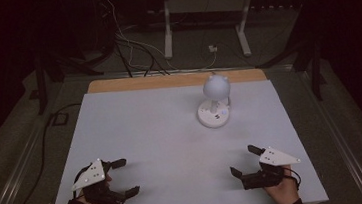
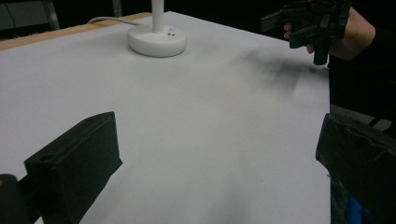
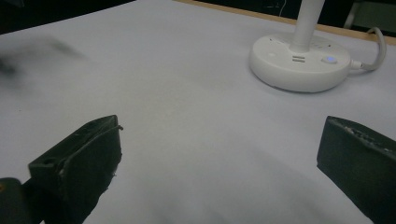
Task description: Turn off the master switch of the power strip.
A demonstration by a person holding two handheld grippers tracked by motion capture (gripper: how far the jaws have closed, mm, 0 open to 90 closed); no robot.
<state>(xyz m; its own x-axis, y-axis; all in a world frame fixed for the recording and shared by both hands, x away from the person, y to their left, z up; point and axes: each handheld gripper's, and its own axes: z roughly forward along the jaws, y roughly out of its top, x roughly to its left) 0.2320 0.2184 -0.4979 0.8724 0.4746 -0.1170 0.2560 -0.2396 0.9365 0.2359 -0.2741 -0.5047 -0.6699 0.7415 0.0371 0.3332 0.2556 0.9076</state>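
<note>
A small white desk lamp (image 1: 214, 101) with a round base and a domed head stands at the back right of the white table top (image 1: 162, 134). Its base (image 2: 157, 41) lies far ahead in the left gripper view, and its base (image 3: 299, 63) with a faint blue light sits ahead to the right in the right gripper view. My left gripper (image 1: 126, 177) rests open near the front left edge, nothing between its jaws. My right gripper (image 1: 242, 160) rests open near the front right edge, also empty. The right gripper (image 2: 308, 25) and its hand appear in the left gripper view.
A white cord (image 3: 376, 51) leaves the lamp base toward the back edge. A wooden strip (image 1: 177, 80) runs along the table's far side. Behind it on the dark floor stand a white metal frame (image 1: 206, 19) and loose cables (image 1: 134, 51).
</note>
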